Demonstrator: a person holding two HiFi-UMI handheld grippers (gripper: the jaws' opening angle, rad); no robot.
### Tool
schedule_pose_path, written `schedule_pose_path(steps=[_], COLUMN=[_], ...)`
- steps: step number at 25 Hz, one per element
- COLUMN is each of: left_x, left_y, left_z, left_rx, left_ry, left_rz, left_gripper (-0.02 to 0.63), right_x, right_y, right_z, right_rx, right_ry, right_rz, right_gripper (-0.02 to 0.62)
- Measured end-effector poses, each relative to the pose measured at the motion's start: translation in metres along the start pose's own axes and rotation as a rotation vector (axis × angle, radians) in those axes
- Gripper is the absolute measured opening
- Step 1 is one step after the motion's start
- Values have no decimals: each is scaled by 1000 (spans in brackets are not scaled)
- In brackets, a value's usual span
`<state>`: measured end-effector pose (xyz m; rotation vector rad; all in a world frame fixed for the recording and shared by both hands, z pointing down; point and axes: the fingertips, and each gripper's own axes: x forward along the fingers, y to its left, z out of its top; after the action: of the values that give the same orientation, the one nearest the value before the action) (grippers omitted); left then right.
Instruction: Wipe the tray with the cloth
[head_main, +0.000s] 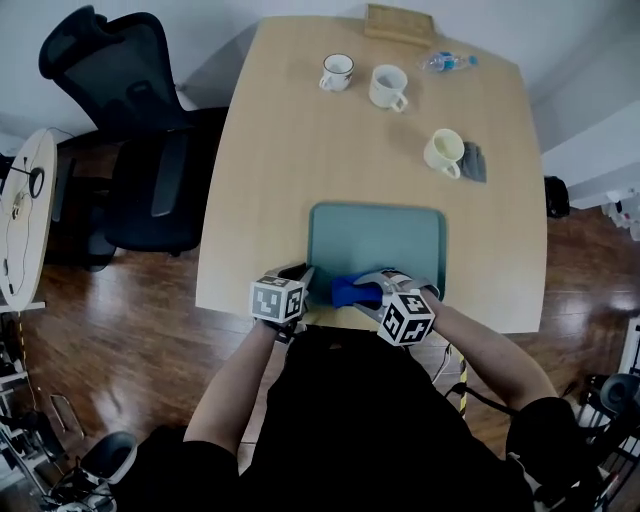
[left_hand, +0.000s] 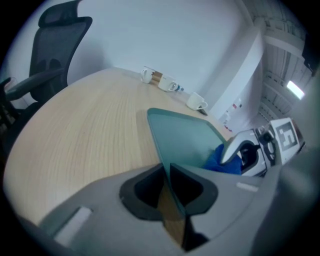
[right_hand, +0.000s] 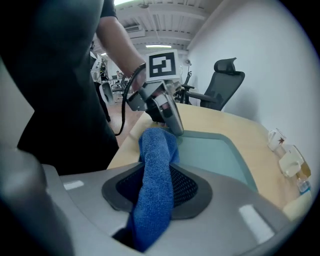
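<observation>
A: Left gripper (left_hand: 167, 185), what have we got? Its own view shows the jaws pinched on the tray (left_hand: 185, 135), the thin near-left rim running straight between the pads.

B: Clamped, yes. In the head view that left gripper (head_main: 300, 272) sits at the tray's (head_main: 380, 245) near-left corner, but the person's body and the two marker cubes cover the near edge completely.

A: And the right gripper (right_hand: 157, 187)?

B: Closed on the cloth (right_hand: 157, 170). A blue fold stands up between the jaws and droops forward towards the tray (right_hand: 210, 152). Its lower end drops out of sight behind the jaws.

A: Is the cloth on the tray?

B: It's over the near part, just beside the left gripper (right_hand: 170, 117). From the head view only a small blue patch (head_main: 352, 291) peeks out beside the right gripper (head_main: 385, 283). I can't tell how much is pressed flat.

A: Further up the counter (head_main: 300, 160)?

B: Three mugs (head_main: 388, 87), well apart from the tray, and a bottle (head_main: 448, 62) too small to read.
</observation>
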<state>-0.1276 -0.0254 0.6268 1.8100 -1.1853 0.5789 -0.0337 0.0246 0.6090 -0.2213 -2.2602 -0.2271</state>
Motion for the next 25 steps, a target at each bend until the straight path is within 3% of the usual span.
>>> schedule_pose_path(steps=[8,16,25], left_x=[2,2,2], left_y=[-4,-5,-5], left_z=[0,1,2], left_rx=[53,47,38], left_ry=[11,-1,-2], left_rz=[27,23,8], left_gripper=[48,48,48], right_x=[-1,-16,-30], right_y=[-6,-85,-161], right_z=[-6,-34,-60], right_rx=[-12,82,109], right_ry=[-16,20,70], right_rz=[-28,-118,-199], right_gripper=[130,130,130])
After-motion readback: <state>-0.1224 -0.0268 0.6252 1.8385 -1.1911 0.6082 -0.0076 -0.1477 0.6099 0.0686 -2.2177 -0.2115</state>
